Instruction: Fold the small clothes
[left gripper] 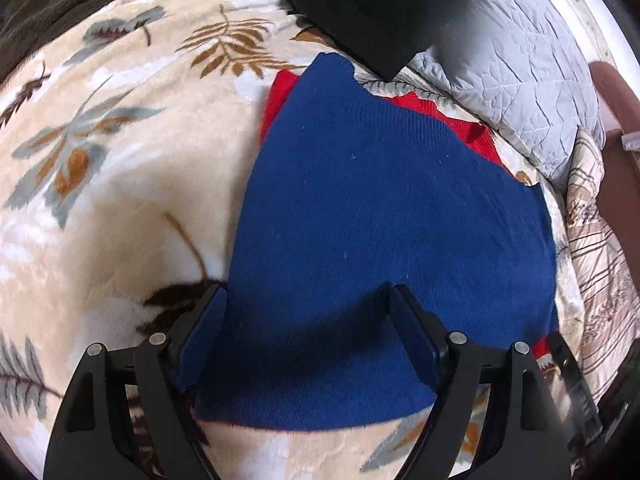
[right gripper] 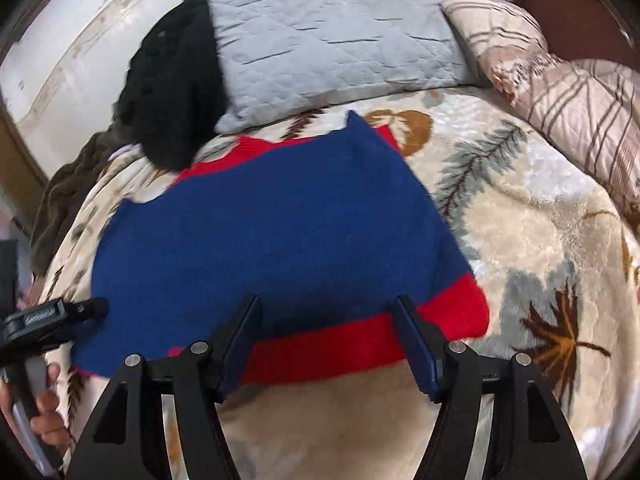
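A blue knit garment [left gripper: 380,220] with red trim [left gripper: 480,140] lies flat on a cream blanket with a leaf print [left gripper: 120,200]. My left gripper [left gripper: 306,292] hovers open over the garment's near edge, its fingers astride the cloth and pinching nothing. In the right wrist view the same blue garment [right gripper: 272,232] shows a red band [right gripper: 360,344] along its near right edge. My right gripper [right gripper: 327,302] stands open just above that band, holding nothing. The left gripper [right gripper: 60,312] also appears at the far left, held by a hand [right gripper: 44,420].
A black garment [right gripper: 176,92] lies heaped beyond the blue one, against a grey quilted pillow [right gripper: 332,40]. A beige striped quilt [right gripper: 560,92] lies bunched at the back right. A brown blanket [left gripper: 60,12] borders the far left. The leaf-print blanket [right gripper: 540,240] is bare to the right.
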Tool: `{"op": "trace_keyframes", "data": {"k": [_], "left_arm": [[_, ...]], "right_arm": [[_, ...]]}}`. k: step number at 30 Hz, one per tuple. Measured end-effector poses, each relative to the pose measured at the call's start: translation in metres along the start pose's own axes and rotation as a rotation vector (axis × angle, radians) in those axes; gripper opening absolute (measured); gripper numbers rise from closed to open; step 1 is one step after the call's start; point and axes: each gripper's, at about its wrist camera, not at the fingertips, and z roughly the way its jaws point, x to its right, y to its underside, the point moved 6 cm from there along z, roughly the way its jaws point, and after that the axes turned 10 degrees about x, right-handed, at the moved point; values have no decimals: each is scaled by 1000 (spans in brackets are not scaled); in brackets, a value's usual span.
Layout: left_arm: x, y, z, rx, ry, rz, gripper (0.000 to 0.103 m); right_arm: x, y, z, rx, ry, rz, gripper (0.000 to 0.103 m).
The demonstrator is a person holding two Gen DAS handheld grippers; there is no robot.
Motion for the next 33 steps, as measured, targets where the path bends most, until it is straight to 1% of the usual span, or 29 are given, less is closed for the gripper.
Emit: {"op": "trace_keyframes", "data": {"k": [2, 4, 9, 11, 16, 20, 23, 26, 29, 33], "left_arm": [[-3, 7, -3, -26, 5, -23, 83], [-3, 12, -3, -67, 15, -22, 83], [-7, 18, -8, -149, 10, 52, 83], [-17, 13, -17, -154, 9, 56, 83], [-44, -8, -32, -171, 19, 17, 83], [-59, -28, -37, -158, -13, 37, 83], [-66, -38, -39, -160, -9, 41, 83], [-70, -47, -39, -170, 15, 35, 83], [-73, -55, -38, -173, 34, 31, 83], [-74, -64, -31, -182, 42, 25, 83]], "right_arm": [[-11, 1, -7, -2, 5, -58, 69], [-24, 5, -12, -11, 1, -122, 69], [-64, 22, -14, -51, -57, -246, 70], [-84, 28, -14, -59, -94, -296, 71], [-127, 42, -11, -54, -143, -444, 75], [-155, 55, -8, -41, -184, -539, 75], [-167, 61, -8, -16, -192, -576, 75], [-171, 62, -6, 5, -204, -569, 76], [-173, 66, -4, 14, -226, -556, 79], [-190, 78, -5, 24, -265, -601, 79]]}}
